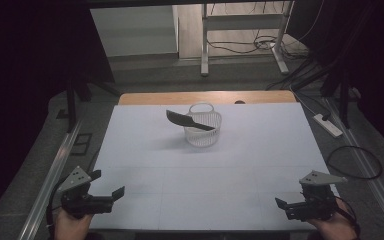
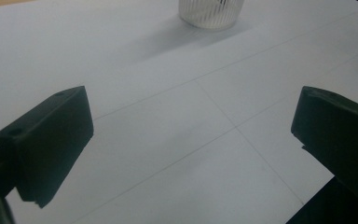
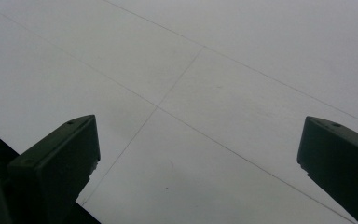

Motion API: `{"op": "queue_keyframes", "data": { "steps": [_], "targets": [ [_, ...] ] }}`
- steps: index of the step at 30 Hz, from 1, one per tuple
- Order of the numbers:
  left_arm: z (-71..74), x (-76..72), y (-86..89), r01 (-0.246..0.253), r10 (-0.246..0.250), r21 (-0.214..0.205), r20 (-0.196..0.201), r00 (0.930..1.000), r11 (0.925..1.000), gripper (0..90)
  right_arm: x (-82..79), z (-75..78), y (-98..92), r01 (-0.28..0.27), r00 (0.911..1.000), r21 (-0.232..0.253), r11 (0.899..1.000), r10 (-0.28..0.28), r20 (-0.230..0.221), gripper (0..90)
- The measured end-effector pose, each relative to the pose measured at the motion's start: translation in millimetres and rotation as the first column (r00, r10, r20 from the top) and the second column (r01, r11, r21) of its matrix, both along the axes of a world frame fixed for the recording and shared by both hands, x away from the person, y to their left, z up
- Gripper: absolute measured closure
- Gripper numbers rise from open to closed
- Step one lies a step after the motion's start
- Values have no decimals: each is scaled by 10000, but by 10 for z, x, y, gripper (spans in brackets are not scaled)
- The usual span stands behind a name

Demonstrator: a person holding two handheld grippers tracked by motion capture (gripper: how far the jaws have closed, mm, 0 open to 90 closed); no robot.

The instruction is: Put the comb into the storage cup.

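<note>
The white ribbed basket (image 1: 203, 129) stood near the far edge of the worktop (image 1: 145, 175), about midway along it, with a dark knife (image 1: 187, 120) lying across its rim, blade jutting left. The left gripper (image 1: 108, 184) sat at the near left corner, jaws apart and empty; the right gripper (image 1: 281, 204) sat at the near right corner, jaws likewise spread. Both were well apart from the basket.

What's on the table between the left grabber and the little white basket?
Nothing. In the high view, bare white table stretches from the open left gripper to the basket holding the dark spatula. The left gripper view shows it bare too.
</note>
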State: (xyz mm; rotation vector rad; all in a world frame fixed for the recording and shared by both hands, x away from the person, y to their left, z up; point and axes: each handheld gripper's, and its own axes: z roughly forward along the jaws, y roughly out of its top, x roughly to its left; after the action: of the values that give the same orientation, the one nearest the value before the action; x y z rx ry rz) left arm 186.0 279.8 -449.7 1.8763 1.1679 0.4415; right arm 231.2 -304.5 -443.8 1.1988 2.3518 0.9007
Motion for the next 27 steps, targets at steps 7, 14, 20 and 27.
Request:
{"op": "queue_keyframes", "data": {
  "steps": [7,14,20,27],
  "targets": [
    [-25,-90,46,-223,224,116,-166,9996,9997,0,-1,1,2,10,10000,-19,10000,-10,14,0],
    [-45,-159,73,-406,414,282,-285,9987,9988,0,-1,1,4,35,10000,-48,10000,-35,33,0],
    [-67,-211,69,-484,504,481,-406,9979,9977,0,-1,1,6,58,10000,-55,10000,-58,35,0],
    [-87,-261,73,-650,690,706,-552,9961,9954,0,-1,2,10,106,9999,-64,9999,-106,42,0]
  ]
}}
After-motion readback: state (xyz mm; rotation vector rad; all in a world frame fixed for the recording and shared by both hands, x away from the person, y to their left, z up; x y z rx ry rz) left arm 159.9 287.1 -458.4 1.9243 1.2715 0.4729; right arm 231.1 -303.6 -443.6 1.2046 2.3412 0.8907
